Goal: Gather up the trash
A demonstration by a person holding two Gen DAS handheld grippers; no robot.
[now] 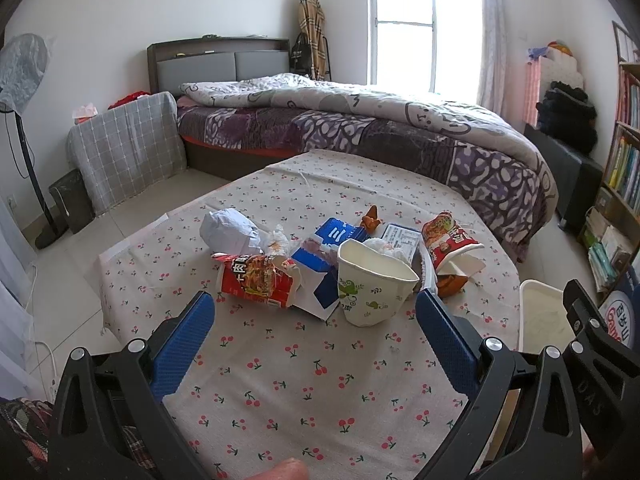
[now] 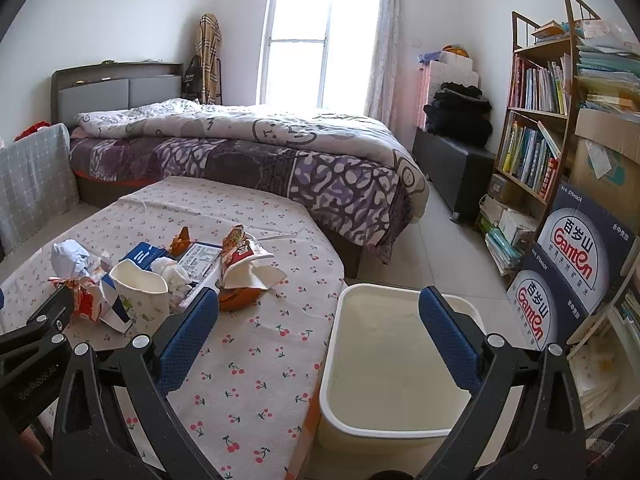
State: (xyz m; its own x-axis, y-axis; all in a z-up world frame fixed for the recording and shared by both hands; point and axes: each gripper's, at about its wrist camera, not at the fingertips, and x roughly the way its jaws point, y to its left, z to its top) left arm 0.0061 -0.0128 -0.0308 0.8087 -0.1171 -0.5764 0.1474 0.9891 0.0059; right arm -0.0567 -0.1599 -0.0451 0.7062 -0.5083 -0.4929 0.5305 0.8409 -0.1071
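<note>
The trash sits heaped mid-table on the cherry-print cloth [image 1: 280, 380]: a dented white paper cup [image 1: 370, 288], a crushed red noodle cup [image 1: 256, 276], a blue-and-white carton [image 1: 320, 276] and crumpled paper [image 1: 230, 228] all look light and soft, so the cup's rim probably offers the best hold. Both the left gripper [image 1: 314, 332] and right gripper [image 2: 320, 328] gape wide and empty, the right above the empty bin [image 2: 400, 360]. Boxes [image 2: 576, 248] beside it read "Ganten".

Tablecloth [image 1: 304, 380]: matt woven cloth, cherry print. White cup [image 1: 370, 284]: matt paper, smooth. Noodle cup [image 1: 256, 280]: crushed paper, glossy print. Bin [image 2: 394, 360]: smooth cream plastic, dull sheen. Left gripper [image 1: 314, 324] pads: blue dimpled rubber; frame: matt black plastic, bright metal screws.
</note>
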